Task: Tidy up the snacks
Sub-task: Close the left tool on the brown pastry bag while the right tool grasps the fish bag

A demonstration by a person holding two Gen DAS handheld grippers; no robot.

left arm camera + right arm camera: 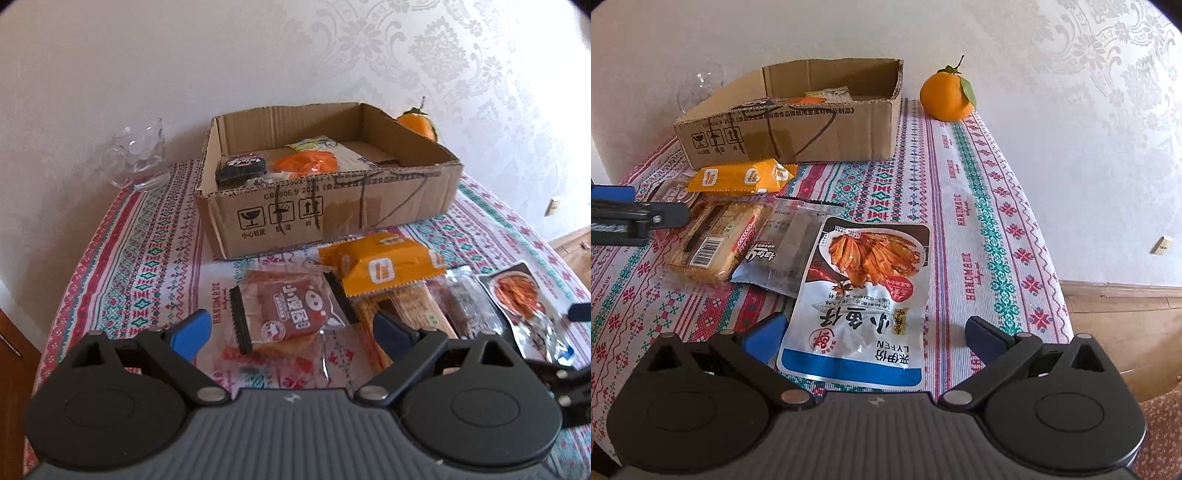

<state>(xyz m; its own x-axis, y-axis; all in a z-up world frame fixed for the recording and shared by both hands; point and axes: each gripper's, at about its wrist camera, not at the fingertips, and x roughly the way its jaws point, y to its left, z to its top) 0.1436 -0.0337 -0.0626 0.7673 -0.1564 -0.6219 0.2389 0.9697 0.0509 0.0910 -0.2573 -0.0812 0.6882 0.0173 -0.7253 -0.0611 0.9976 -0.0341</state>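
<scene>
the brown cake packet (286, 314) lies flat on the patterned tablecloth (147, 266), just in front of the cardboard box (332, 206), the landmark for everything here. it is framed by the left gripper (291, 332), whose jaws are spread wide on either side of it with nothing clamped. three snacks are already seen inside the box: a black packet (240, 168), an orange packet (306, 162) and a pale yellow one behind it.

right of the cake packet, also in front of the box, a yellow-orange packet (742, 177) lies against the box wall, and a cracker pack (713, 240), a grey foil packet (779, 251) and a white fish-snack pouch (860, 295) overlap one another nearer the camera. the right gripper (875, 336) is held over the pouch's lower edge, jaws wide and empty.

a glass mug (138, 155) stands left of the box; an orange (947, 98) sits right of its far corner.

several slips are likely. the cake packet is flat and glossy, so it may be pushed along the cloth rather than pinched, or the cake crushed by a hard squeeze. the cloth could be bunched. the cracker pack beside it may be caught by the right-hand finger and dragged.
</scene>
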